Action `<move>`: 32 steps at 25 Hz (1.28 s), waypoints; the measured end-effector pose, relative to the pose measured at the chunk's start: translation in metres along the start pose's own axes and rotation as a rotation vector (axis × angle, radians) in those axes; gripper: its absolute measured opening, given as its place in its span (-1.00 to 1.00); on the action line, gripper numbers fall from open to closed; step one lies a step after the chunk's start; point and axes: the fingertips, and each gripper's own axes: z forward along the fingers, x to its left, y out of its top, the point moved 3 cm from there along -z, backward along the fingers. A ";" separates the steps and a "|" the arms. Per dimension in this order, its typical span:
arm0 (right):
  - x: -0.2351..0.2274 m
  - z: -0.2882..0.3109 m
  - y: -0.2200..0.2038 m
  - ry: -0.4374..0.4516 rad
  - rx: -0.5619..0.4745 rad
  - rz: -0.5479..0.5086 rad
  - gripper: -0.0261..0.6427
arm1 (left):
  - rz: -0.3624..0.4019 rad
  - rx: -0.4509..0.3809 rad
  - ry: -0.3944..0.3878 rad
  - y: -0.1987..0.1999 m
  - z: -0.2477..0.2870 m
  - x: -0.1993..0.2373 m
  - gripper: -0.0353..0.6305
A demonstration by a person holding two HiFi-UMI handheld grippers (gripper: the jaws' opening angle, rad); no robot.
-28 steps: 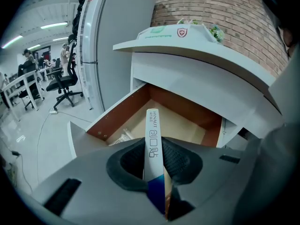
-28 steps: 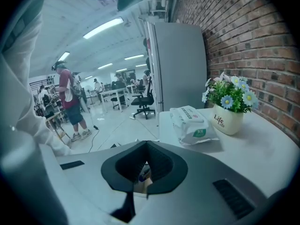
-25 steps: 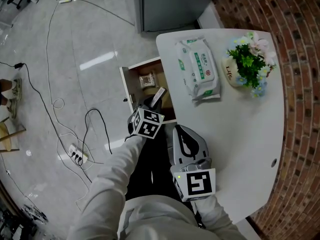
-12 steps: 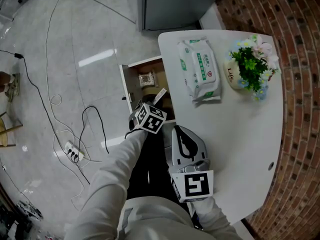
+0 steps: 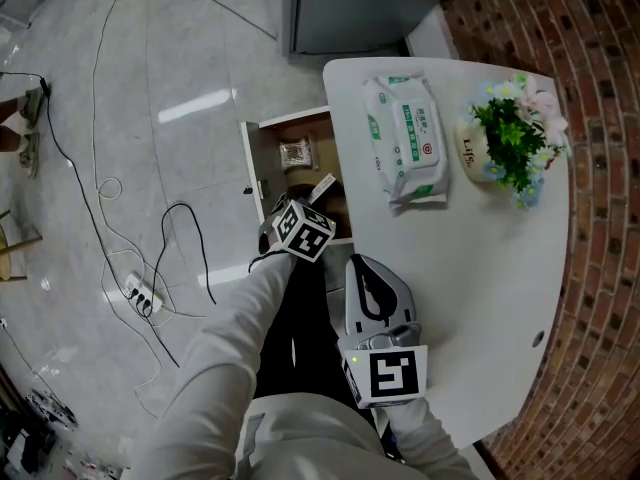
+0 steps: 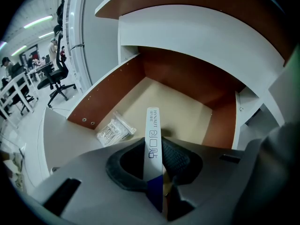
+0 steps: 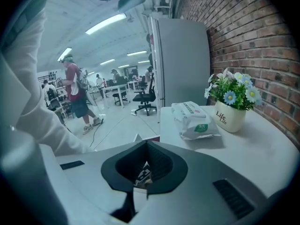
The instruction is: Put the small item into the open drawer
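Observation:
My left gripper [image 5: 312, 208] is shut on a slim white and blue box [image 6: 152, 130], which stands on edge between the pads. It hangs over the near end of the open drawer [image 5: 262, 173], whose tan floor [image 6: 178, 102] lies just ahead in the left gripper view. A small clear bag [image 6: 112, 131] lies inside the drawer at the left; the same bag [image 5: 295, 153] shows in the head view. My right gripper [image 5: 372, 286] rests shut and empty at the near edge of the white table [image 5: 480, 268]; its jaws [image 7: 140, 175] meet in its own view.
On the table sit a pack of wet wipes [image 5: 405, 138] and a flower pot [image 5: 505, 143]. A grey cabinet [image 5: 350, 8] stands beyond the table, a brick wall [image 5: 600, 268] runs along the right, and cables and a power strip [image 5: 140, 293] lie on the floor at left.
The left gripper has edged slightly forward over the drawer with the box still held. The right gripper has stayed in place.

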 end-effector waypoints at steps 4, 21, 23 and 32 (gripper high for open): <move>0.001 0.000 -0.001 0.006 0.001 -0.003 -0.84 | 0.012 0.032 0.004 -0.004 0.002 -0.003 -0.64; -0.002 -0.002 -0.003 0.009 0.016 -0.013 -0.84 | 0.032 0.153 -0.007 -0.027 0.020 -0.012 -0.64; -0.002 -0.002 -0.003 0.010 0.016 -0.005 -0.84 | 0.022 0.150 -0.005 -0.026 0.019 -0.012 -0.62; 0.001 -0.004 0.000 0.019 0.013 -0.019 -0.84 | -0.007 0.111 0.022 -0.011 0.001 -0.006 -0.44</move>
